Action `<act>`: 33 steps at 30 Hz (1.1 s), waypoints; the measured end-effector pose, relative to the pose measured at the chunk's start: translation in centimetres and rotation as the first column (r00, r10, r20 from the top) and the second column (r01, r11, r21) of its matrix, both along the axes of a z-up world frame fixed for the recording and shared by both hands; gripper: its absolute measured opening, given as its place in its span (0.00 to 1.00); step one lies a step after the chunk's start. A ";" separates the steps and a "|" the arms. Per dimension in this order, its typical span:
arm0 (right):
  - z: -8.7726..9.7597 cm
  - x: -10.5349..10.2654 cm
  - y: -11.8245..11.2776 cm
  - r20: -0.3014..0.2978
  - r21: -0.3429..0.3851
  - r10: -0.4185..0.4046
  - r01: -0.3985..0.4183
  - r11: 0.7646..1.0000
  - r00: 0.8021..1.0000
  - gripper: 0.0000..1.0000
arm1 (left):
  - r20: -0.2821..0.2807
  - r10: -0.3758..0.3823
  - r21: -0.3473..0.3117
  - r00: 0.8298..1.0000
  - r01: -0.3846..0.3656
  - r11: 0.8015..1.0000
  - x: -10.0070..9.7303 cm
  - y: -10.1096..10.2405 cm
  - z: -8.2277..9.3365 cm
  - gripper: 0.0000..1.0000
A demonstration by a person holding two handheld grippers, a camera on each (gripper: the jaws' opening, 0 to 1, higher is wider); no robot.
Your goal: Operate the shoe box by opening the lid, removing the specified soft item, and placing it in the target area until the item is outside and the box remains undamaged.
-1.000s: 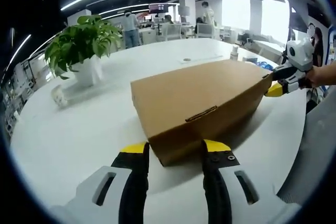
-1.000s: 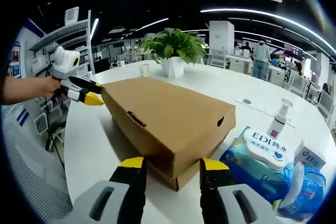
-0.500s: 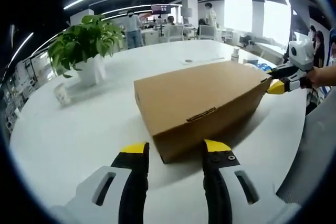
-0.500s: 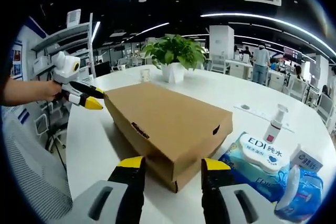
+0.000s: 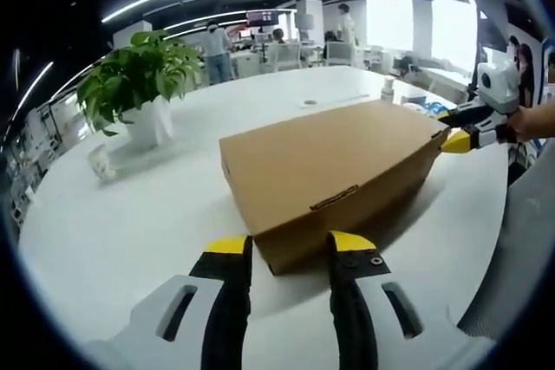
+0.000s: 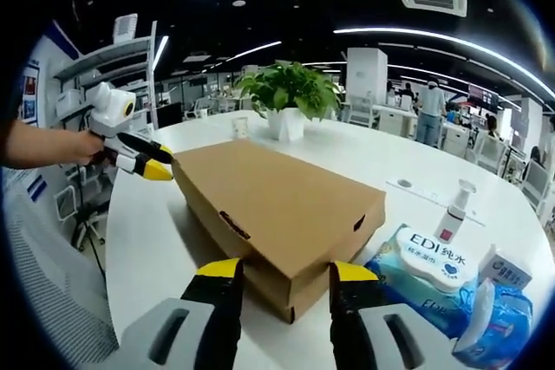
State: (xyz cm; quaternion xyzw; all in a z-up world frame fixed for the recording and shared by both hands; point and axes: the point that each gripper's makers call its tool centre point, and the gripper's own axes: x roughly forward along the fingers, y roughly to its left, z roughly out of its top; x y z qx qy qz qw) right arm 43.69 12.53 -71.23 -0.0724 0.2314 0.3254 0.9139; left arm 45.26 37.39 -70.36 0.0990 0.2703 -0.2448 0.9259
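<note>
Left gripper view: shoe box [image 5: 334, 175] flat on white table [image 5: 130, 223], lid down. Left claw [image 5: 286, 249] spread apart, yellow tips bracketing the near corner of the box, clamping nothing. Right claw [image 5: 458, 132] at the far end, tips just at the lid edge; grip there too small to tell. Potted plant [image 5: 139, 80] well apart at the left, small paper cup [image 5: 100, 162] near it.

Right gripper view: same shoe box [image 6: 277, 205] closed, near corner between the spread tips of the right claw [image 6: 282, 273], held by neither. Left claw [image 6: 143, 158] at the far corner. Wet wipes pack [image 6: 434, 257] just beside the box, pump bottle [image 6: 453, 210] behind it, potted plant [image 6: 290, 93] beyond.
</note>
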 end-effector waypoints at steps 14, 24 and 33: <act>-0.9 0.0 0.1 -0.017 -0.010 -0.001 0.001 1.000 1.000 0.36 | -0.031 0.041 -0.001 0.999 -0.041 0.999 0.4 0.3 -1.3 0.29; -1.0 0.6 0.0 -0.017 -0.016 -0.006 0.005 1.000 1.000 0.36 | -0.038 0.040 0.000 0.998 -0.041 0.999 1.1 0.2 -1.4 0.30; -1.0 1.8 -0.2 -0.023 -0.021 -0.002 0.001 1.000 1.000 0.36 | -0.047 0.033 0.007 0.998 -0.032 0.999 2.2 -0.1 -1.3 0.30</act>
